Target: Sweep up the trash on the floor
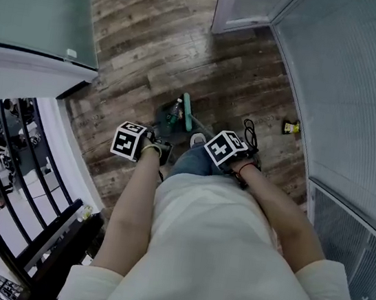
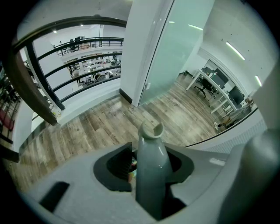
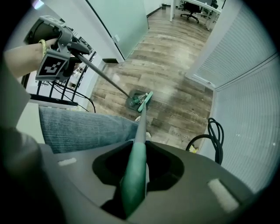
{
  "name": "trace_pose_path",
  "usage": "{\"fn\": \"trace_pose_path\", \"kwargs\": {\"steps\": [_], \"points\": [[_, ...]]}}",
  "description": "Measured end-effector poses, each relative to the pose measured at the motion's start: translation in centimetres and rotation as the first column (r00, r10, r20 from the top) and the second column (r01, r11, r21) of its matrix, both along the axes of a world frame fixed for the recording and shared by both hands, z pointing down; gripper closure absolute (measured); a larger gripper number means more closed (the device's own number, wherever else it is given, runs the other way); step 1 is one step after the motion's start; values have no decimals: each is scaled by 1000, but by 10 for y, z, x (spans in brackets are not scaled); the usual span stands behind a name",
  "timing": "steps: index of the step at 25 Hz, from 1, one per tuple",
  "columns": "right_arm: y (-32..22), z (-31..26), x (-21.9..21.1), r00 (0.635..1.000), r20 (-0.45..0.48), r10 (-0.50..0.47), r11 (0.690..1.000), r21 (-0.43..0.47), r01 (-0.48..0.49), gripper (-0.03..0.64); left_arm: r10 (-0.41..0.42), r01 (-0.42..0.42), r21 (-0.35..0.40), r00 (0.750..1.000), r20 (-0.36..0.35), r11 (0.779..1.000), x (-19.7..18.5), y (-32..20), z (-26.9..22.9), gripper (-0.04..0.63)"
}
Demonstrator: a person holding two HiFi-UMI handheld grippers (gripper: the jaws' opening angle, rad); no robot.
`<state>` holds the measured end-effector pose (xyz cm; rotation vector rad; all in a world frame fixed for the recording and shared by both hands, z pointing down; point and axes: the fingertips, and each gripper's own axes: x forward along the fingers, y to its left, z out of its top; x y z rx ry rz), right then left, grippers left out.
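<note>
Right gripper (image 3: 138,169) clamps green broom handle (image 3: 141,127); left gripper's (image 2: 149,177) dustpan handle (image 2: 151,148) cut off.

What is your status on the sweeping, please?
Left gripper shut on dustpan handle; right gripper shut on broom handle. Broom head at dustpan, trash inside. Yellow scrap loose by wall.

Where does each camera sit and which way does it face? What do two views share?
Head view: on the head, facing steeply down at the floor; torso, arms, left gripper and right gripper show.
Left gripper view: on that gripper, facing past the grey handle toward a railing; no body shows.
Right gripper view: on that gripper, facing down the broom handle; a jeans leg and forearm show.
Shared: head and right gripper views show the dustpan.
</note>
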<state>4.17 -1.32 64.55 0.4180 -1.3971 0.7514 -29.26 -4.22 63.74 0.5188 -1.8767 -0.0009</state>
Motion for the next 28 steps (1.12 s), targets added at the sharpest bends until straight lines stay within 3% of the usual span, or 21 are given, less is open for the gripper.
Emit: {"fn": "trace_pose_path", "kwargs": {"steps": [8, 16, 23, 28], "points": [[-7, -6, 13, 999, -30, 32, 999, 39, -31, 518, 43, -43, -11, 999, -5, 999, -4, 4, -2, 451], [-16, -13, 31, 988, -23, 151, 987, 60, -150, 518, 109, -109, -38, 994, -2, 993, -10, 0, -4, 465], [-8, -21, 57, 963, -17, 270, 960, 77, -268, 518, 196, -197, -38, 980, -26, 980, 5, -13, -3, 477], [0, -23, 84, 938, -10, 346, 935, 84, -344, 518, 271, -272, -37, 962, -43, 962, 37, -28, -4, 491]]}}
